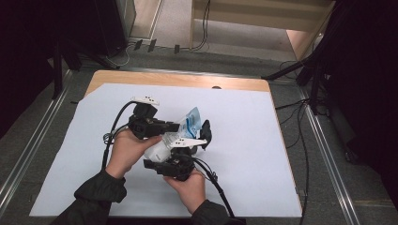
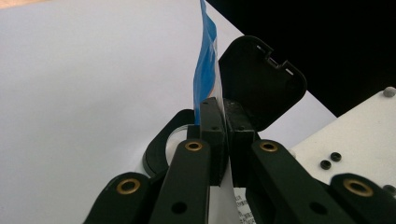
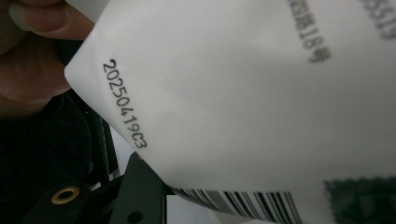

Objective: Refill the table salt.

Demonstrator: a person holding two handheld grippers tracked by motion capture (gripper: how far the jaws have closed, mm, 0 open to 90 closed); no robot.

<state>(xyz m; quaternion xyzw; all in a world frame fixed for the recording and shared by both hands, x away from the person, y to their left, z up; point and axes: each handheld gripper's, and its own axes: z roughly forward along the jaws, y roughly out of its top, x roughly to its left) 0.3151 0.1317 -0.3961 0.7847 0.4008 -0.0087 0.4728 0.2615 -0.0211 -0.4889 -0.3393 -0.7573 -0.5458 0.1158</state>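
A white and blue pouch (image 1: 190, 121) hangs above the white sheet between both grippers. My left gripper (image 1: 180, 125) reaches in from the left and is shut on the pouch's thin edge (image 2: 205, 65), the pads (image 2: 215, 126) pressed flat together on it. From below, my right gripper (image 1: 192, 132) holds the pouch's wider body, one black finger (image 1: 205, 133) against its right side. In the right gripper view the pouch's printed white face (image 3: 243, 93) with a date code and barcode covers the jaws, apart from one finger (image 3: 135, 196) at the bottom left.
A white sheet (image 1: 244, 154) covers most of the wooden table (image 1: 178, 79). Black stand legs (image 1: 305, 70) and cables (image 1: 300, 140) lie on the floor to the right, with metal rails (image 1: 33, 145) along both sides. The person's hand (image 3: 28, 70) is at the upper left of the right gripper view.
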